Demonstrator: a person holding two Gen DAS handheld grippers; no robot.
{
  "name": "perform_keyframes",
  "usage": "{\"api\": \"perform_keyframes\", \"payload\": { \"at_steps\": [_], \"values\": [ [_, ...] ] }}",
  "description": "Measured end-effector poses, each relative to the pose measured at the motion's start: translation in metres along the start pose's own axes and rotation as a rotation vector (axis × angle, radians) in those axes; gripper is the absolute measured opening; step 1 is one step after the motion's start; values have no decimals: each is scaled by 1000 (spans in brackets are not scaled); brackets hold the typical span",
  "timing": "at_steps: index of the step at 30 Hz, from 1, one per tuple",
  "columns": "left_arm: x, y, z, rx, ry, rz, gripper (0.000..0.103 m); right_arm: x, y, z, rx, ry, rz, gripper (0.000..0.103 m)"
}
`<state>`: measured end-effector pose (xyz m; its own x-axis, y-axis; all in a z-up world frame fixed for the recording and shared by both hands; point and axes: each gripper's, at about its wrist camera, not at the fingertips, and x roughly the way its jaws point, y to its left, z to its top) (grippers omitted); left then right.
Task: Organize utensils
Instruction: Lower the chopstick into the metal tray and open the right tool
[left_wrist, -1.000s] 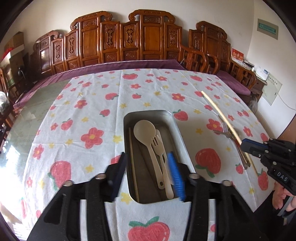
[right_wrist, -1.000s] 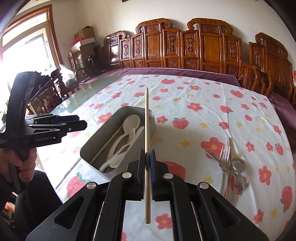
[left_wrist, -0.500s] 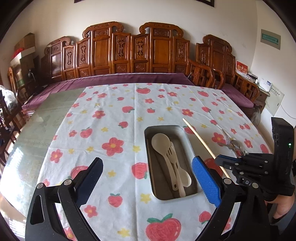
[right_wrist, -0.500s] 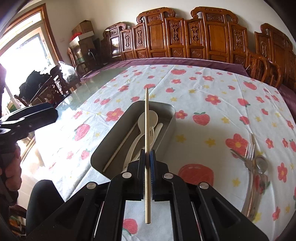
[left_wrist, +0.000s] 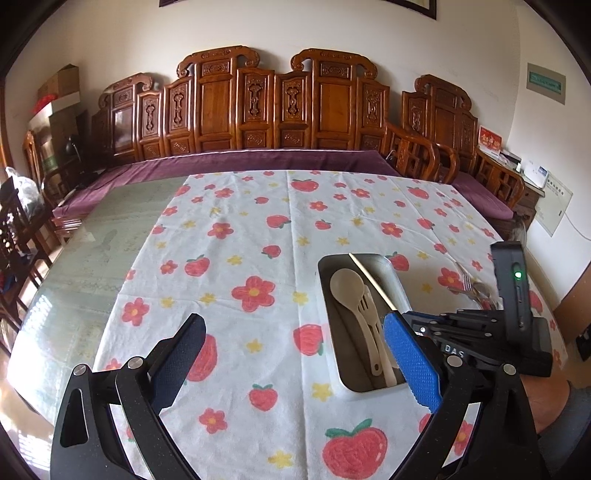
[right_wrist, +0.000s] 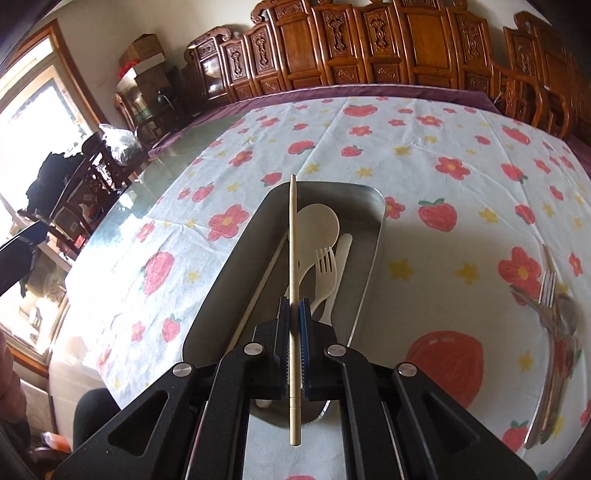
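Lower centre of the right wrist view: rectangular metal tray (right_wrist: 371, 258), rounded corners, dull grey floor. Inside: 1 cream plastic spoon (right_wrist: 314, 229), 1 cream fork (right_wrist: 325, 273), 1 cream knife (right_wrist: 341, 258) side by side, plus 1 pale chopstick (right_wrist: 258, 291) lying along the left wall.

Above the tray, clamped tight between the right gripper (right_wrist: 294, 314) pads: a 2nd wooden chopstick (right_wrist: 293, 236), slim and straight, tip up near the tray's far left corner, butt end sticking out toward the bottom of the frame. Jaws closed hard on it, no gap either side.

Left gripper (left_wrist: 291, 354) gaping wide, jaws just swung apart, nothing between them but tablecloth; blue ribbed pad (left_wrist: 413, 362) at lower right, dark pad at lower left. Tray in that view at right of centre, partly hidden behind the blue pad and the right gripper's black body.

Right edge of the right wrist view: metal fork (right_wrist: 546, 291) and metal spoon (right_wrist: 567, 314) crossed on the cloth, well apart from the tray, with other pieces under them too blurred to tell.

White tablecloth (left_wrist: 258, 229) printed with red strawberries, flowers, yellow stars; glass tabletop (left_wrist: 81, 251) at left; carved wooden chairs (left_wrist: 258, 107) along the top.
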<state>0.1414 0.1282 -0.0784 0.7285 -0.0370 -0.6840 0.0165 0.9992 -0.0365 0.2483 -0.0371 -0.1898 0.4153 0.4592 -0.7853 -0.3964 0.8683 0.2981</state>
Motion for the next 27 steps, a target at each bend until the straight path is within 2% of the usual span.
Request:
{"api": "perform_keyframes", "payload": {
  "at_steps": [9, 14, 21, 27],
  "values": [
    [1, 7, -1, 0, 10, 8, 93, 37, 6, 5, 67, 54, -5, 6],
    [3, 10, -1, -5, 13, 12, 93, 48, 13, 4, 84, 64, 32, 7],
    [4, 8, -1, -1, 20, 18, 93, 40, 20, 3, 20, 34, 61, 10],
    [3, -6, -1, 12, 18, 6, 93, 11, 14, -1, -51, -15, 44, 10]
  ]
}}
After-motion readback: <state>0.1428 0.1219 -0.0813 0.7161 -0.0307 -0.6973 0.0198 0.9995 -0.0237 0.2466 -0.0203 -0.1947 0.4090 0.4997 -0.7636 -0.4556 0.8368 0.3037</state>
